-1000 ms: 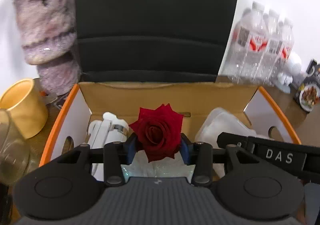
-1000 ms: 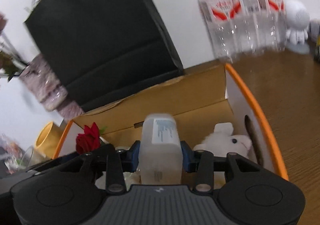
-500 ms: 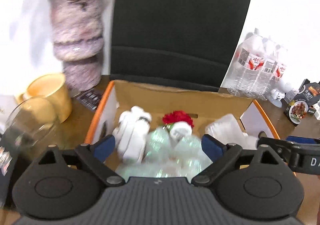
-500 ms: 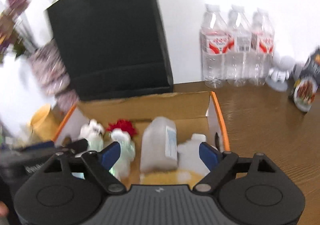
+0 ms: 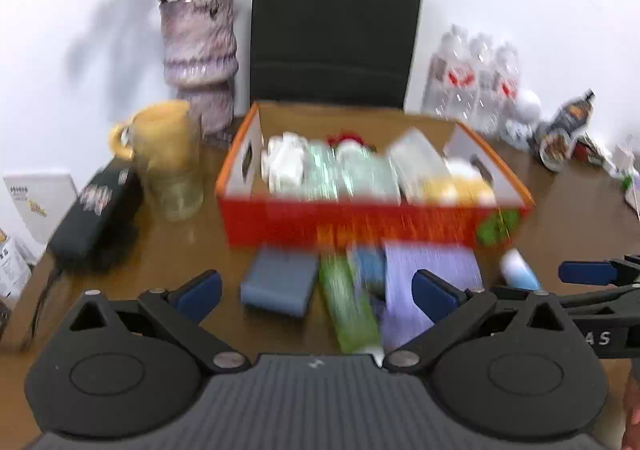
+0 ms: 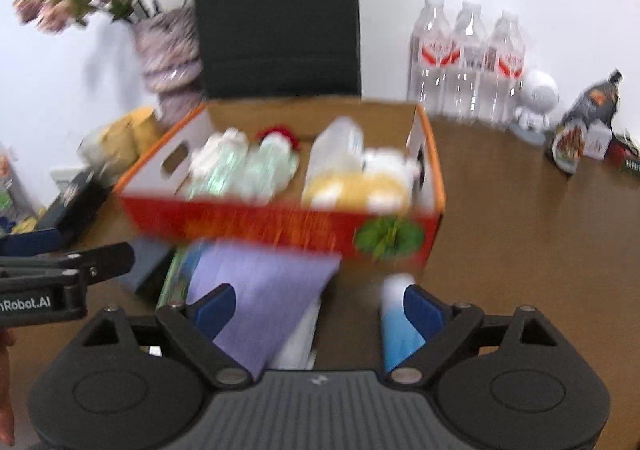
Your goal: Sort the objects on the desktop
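**Operator:** Blue-padded fingers on both tools stand wide apart with nothing between them. Confirm?

**Technician:** Confirmed. The left tool (image 5: 316, 292) and the right tool (image 6: 318, 308) are both spread and empty, hovering above the worktop (image 6: 520, 234) on the near side of the box.

**Operator:** What lies nearest?

**Technician:** Unsorted items on the worktop, just ahead of the tools: a grey-blue block (image 5: 278, 284), a green tube (image 5: 350, 310), a purple sheet (image 6: 264, 290) and a blue-and-white bottle (image 6: 396, 322). Motion blur prevents finer identification.

**Operator:** And beyond them?

**Technician:** The orange cardboard box (image 6: 280, 223), already holding a red rose (image 6: 276, 133), a translucent jug (image 6: 336, 153) and several white items. Behind it stand a black bag (image 6: 276, 13), a vase (image 5: 198, 53) and water bottles (image 6: 466, 61).

**Operator:** Current step?

**Technician:** Judged as between placements; selection of the next item is due.

**Operator:** Requirement for the next move?

**Technician:** Lower one tool over a single item. The blue-and-white bottle sits by the right tool's right finger; centre it between the fingers before closing, avoiding the sheet beside it.
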A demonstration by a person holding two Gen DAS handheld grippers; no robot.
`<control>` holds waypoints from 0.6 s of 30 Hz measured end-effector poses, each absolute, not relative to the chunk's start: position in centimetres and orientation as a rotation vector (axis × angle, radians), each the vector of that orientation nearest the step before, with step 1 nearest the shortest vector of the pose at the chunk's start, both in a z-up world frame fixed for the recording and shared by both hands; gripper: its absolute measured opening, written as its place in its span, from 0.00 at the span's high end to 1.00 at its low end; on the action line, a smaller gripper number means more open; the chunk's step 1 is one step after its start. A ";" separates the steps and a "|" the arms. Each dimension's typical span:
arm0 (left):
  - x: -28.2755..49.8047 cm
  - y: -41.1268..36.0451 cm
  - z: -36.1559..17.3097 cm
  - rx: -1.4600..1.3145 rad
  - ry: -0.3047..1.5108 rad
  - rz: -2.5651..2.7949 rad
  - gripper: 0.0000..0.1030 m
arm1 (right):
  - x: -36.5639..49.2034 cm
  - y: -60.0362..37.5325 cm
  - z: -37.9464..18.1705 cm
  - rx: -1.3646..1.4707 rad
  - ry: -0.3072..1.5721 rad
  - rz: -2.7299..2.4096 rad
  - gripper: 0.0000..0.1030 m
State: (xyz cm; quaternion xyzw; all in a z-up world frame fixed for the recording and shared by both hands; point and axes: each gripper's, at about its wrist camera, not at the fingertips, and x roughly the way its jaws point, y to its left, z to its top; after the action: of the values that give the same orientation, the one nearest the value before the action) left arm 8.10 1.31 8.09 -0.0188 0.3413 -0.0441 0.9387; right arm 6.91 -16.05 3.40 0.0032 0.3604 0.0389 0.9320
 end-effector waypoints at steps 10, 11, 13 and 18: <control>-2.2 0.7 3.7 0.000 0.697 -0.097 0.00 | -3.9 -14.9 -0.5 -0.010 0.682 0.093 0.12; -2.7 0.7 3.3 0.004 0.697 -0.099 0.00 | -4.7 -15.0 -0.8 -0.006 0.672 0.096 0.12; -2.9 0.6 2.6 0.006 0.703 -0.086 0.00 | -5.7 -15.0 -1.5 -0.006 0.651 0.108 0.11; -2.5 0.2 0.9 0.021 0.722 -0.059 0.00 | -5.2 -15.1 -2.7 0.007 0.664 0.092 0.11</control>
State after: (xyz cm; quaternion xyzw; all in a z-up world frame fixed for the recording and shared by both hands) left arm -2.47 0.19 0.90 0.0105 0.3530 -0.0290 0.9351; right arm -5.24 -15.12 -2.73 0.0032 0.3258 0.0454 0.9443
